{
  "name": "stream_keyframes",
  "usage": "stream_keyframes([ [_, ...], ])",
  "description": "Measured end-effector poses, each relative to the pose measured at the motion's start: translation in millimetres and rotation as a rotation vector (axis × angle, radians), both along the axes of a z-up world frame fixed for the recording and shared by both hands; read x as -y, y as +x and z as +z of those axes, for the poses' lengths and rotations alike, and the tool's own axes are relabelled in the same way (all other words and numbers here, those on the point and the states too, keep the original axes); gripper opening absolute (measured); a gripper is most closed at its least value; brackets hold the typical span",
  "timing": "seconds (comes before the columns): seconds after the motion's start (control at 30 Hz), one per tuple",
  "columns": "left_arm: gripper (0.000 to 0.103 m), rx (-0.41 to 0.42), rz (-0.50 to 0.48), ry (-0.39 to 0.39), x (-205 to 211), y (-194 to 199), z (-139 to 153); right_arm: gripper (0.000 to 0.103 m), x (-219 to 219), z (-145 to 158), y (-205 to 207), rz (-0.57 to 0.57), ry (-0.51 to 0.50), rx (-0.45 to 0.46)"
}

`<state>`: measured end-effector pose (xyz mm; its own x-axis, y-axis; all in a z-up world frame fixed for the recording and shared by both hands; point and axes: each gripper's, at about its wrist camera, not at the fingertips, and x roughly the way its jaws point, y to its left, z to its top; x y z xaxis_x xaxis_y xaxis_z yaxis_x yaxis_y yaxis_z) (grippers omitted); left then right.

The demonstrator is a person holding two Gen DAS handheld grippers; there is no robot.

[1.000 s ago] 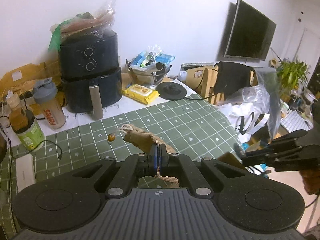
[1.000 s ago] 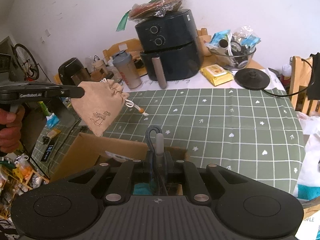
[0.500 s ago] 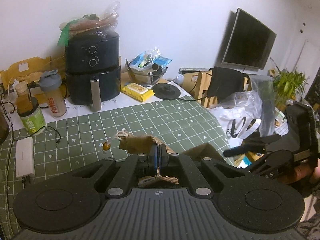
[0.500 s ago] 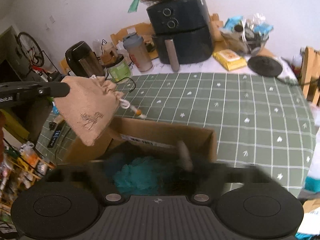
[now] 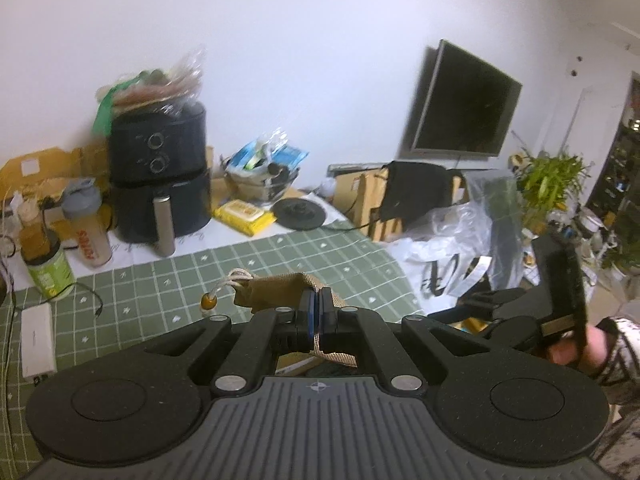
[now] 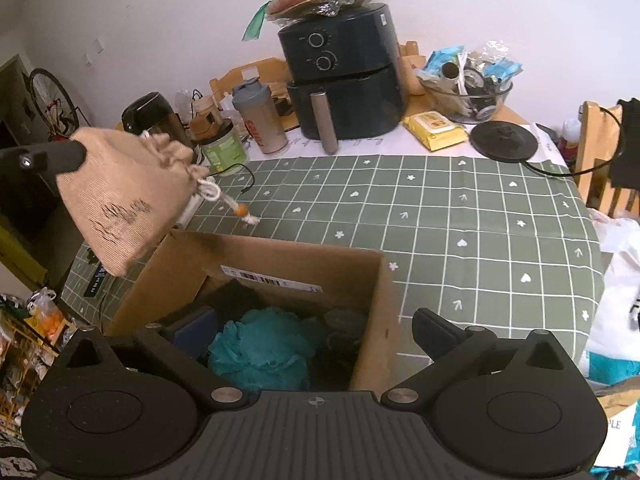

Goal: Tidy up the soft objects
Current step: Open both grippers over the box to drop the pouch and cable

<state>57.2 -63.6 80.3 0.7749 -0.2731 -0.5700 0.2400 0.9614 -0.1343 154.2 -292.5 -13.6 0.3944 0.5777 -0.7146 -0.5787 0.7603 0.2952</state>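
My left gripper (image 5: 319, 305) is shut on a tan drawstring pouch (image 5: 276, 293). In the right wrist view the pouch (image 6: 124, 204) hangs from the left gripper (image 6: 74, 156) above the left corner of an open cardboard box (image 6: 256, 264). The box holds a teal mesh sponge (image 6: 260, 344) and dark soft items. My right gripper (image 6: 288, 330) is open and empty, held over the box's near side. It also shows at the right of the left wrist view (image 5: 460, 308).
The box stands on a table with a green grid cloth (image 6: 460, 216). At the back stand a black air fryer (image 6: 344, 76), a shaker bottle (image 6: 260, 120), a green jar (image 6: 224, 152), a yellow wipes pack (image 6: 436, 132), a glass bowl (image 6: 468, 92) and a kettle base (image 6: 504, 140).
My right gripper opened and let go of a dark item it held over the box, then drew back. The left gripper carried the pouch up and toward the box.
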Motion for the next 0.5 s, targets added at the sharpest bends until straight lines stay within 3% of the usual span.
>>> stream_keyframes([
  [0.13, 0.002, -0.006, -0.02, -0.008, 7.7, -2.7, -3.0, 0.103, 7.0, 1.9, -3.8, -0.009, 0.001, 0.003],
  [0.3, 0.006, -0.157, 0.004, -0.014, 7.4, 11.3, -48.0, 0.103, 11.9, 1.3, -7.0, -0.022, 0.006, 0.001],
  [0.37, 0.015, -0.239, 0.031, 0.012, 7.6, 16.4, -70.7, 0.103, 12.8, 0.4, -8.9, -0.022, 0.004, 0.001],
  [0.43, 0.044, -0.286, 0.042, 0.036, 9.1, 16.1, -83.8, 0.103, 13.3, -0.6, -10.6, -0.02, 0.002, -0.001],
  [0.5, 0.055, -0.306, 0.047, 0.055, 10.2, 13.4, -90.4, 0.103, 13.3, -1.0, -12.9, -0.014, 0.001, -0.002],
])
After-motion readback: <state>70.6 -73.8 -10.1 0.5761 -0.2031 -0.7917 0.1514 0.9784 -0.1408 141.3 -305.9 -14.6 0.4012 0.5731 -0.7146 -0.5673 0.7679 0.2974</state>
